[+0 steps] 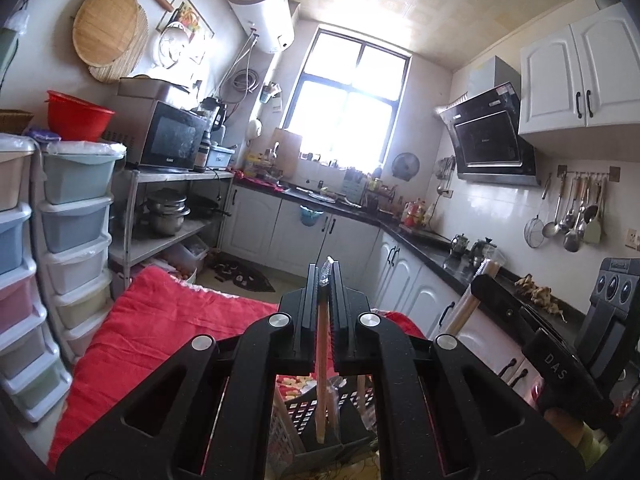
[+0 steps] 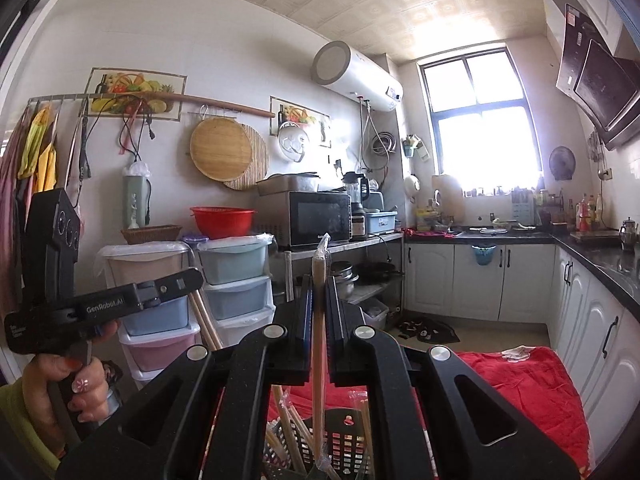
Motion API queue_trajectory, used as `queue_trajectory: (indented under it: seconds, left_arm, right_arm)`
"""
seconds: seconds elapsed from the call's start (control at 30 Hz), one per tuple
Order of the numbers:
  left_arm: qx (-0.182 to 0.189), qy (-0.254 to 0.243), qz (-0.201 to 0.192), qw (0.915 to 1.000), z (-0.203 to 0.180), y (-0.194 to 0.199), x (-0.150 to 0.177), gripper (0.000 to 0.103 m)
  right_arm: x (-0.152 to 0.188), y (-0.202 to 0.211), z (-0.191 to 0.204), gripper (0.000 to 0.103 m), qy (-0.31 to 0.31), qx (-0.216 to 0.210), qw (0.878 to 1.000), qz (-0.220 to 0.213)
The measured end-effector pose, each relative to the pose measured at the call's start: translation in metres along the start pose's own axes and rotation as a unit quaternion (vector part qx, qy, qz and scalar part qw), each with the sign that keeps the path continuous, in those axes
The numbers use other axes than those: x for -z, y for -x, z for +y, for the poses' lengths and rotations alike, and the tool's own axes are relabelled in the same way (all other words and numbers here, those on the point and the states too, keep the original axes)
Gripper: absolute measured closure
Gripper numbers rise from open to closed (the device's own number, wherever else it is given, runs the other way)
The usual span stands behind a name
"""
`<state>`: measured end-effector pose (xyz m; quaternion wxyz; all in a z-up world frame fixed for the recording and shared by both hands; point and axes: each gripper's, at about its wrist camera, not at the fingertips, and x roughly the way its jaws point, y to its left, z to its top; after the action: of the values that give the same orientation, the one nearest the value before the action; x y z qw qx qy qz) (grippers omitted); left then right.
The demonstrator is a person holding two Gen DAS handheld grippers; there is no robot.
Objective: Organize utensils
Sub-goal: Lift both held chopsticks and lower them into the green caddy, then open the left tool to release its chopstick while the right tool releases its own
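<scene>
My left gripper is shut on a plastic-wrapped pair of wooden chopsticks, held upright, its lower end over a black perforated utensil basket. My right gripper is shut on another wrapped pair of chopsticks, also upright, its lower end in the black basket that holds several more chopsticks. The right gripper shows in the left wrist view at the right, with its chopsticks. The left gripper shows in the right wrist view at the left, held by a hand.
The basket stands on a table with a red cloth, also in the right wrist view. Stacked plastic drawers stand to the left. White cabinets with a dark counter run along the right. A metal shelf holds a microwave.
</scene>
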<state>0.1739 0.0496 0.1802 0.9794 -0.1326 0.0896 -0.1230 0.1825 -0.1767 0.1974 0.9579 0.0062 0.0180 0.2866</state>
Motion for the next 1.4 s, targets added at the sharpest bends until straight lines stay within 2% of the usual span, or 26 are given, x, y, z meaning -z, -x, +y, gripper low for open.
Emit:
queue_trajectory:
  seconds: [0.33, 0.6, 1.1, 1.17, 1.23, 1.4]
  left_arm:
    - [0.001, 0.011, 0.013, 0.9998, 0.006, -0.017, 0.026, 0.101]
    - [0.0, 0.013, 0.021, 0.9997, 0.004, -0.028, 0.046, 0.101]
    - [0.0, 0.024, 0.019, 0.9995, 0.009, -0.035, 0.053, 0.1]
    - [-0.002, 0.027, 0.014, 0.9995, 0.01, -0.036, 0.05, 0.1]
    - [-0.004, 0.025, 0.008, 0.9996, 0.009, -0.037, 0.045, 0.1]
    - [-0.004, 0.018, 0.004, 0.9998, 0.006, -0.041, 0.043, 0.1]
  right_arm:
    - [0.027, -0.017, -0.005, 0.097, 0.002, 0.009, 1.0, 0.009]
    - [0.053, -0.029, -0.012, 0.097, -0.006, 0.031, 0.999, 0.035]
    - [0.077, -0.035, -0.017, 0.096, -0.029, 0.051, 0.996, 0.068]
    - [0.08, -0.034, -0.018, 0.091, -0.034, 0.055, 0.995, 0.075]
    - [0.083, -0.031, -0.019, 0.08, -0.04, 0.055, 0.995, 0.077]
    - [0.085, -0.024, -0.02, 0.075, -0.044, 0.057, 0.994, 0.083]
